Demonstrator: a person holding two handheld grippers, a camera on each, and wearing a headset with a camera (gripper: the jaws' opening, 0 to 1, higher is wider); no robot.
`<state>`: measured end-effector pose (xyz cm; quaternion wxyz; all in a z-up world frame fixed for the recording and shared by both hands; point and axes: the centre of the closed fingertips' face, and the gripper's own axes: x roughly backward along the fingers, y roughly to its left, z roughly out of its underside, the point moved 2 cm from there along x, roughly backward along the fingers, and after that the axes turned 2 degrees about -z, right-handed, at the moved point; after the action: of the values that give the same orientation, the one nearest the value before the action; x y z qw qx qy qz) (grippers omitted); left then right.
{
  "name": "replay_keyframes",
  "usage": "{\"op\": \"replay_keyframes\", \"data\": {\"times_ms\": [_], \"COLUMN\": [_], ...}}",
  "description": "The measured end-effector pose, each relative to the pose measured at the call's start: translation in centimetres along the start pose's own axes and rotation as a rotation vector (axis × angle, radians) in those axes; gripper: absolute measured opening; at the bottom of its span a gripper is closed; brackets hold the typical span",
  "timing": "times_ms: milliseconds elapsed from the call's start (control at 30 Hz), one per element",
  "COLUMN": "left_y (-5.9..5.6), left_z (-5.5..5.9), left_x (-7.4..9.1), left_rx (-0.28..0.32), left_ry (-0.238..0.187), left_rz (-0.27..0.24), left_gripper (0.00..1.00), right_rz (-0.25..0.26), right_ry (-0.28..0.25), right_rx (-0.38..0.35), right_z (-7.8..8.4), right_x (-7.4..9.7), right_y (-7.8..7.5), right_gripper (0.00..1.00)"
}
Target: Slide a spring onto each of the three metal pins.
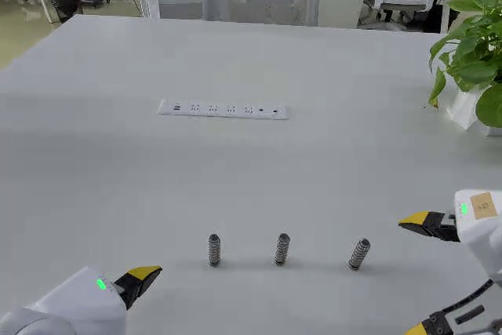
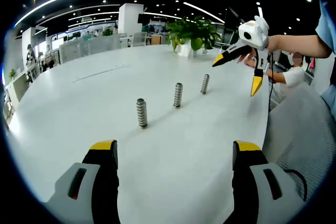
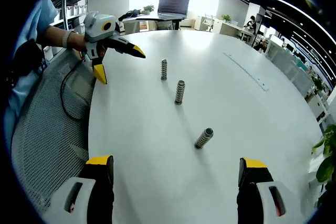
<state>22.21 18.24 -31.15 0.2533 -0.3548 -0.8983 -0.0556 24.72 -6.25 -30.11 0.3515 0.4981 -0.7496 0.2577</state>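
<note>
Tabletop (image 1: 251,178): broad, matte white, smooth. Potted plant (image 1: 471,52) at its far right edge, with glossy green leaves and a white pot.

Left gripper (image 2: 175,146): white shell, black jaws tipped yellow, spread wide, nothing held. Right gripper (image 3: 177,162): same build, jaws likewise released.

Power strip (image 1: 223,109): flat, white, mid-table.

Three coiled grey metal springs stand in a row between the grippers. Left spring (image 1: 214,249) and middle spring (image 1: 282,249) are upright; right spring (image 1: 359,254) leans.

The head view looks down and forward over the table (image 1: 314,170), the row of springs (image 1: 282,249) low in frame; both gripper views sit low, near the table, facing that same row from opposite ends.
</note>
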Motion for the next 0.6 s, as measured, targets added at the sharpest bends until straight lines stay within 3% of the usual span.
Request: {"op": "replay_keyframes", "data": {"times_ms": [267, 600], "left_y": [0.1, 0.7], "left_z": [0.3, 0.9], "left_x": [0.4, 1.5], "left_rx": [0.001, 0.010], "left_ry": [0.010, 0.024], "left_rz": [-0.008, -0.045], "left_gripper": [0.89, 0.90], "right_rz": [0.055, 0.165], "right_ry": [-0.073, -0.226], "right_rx": [-0.114, -0.290], "right_z": [1.8, 2.5], "right_x": [1.3, 2.6], "right_y": [1.2, 1.9], "right_gripper": [0.99, 0.99]}}
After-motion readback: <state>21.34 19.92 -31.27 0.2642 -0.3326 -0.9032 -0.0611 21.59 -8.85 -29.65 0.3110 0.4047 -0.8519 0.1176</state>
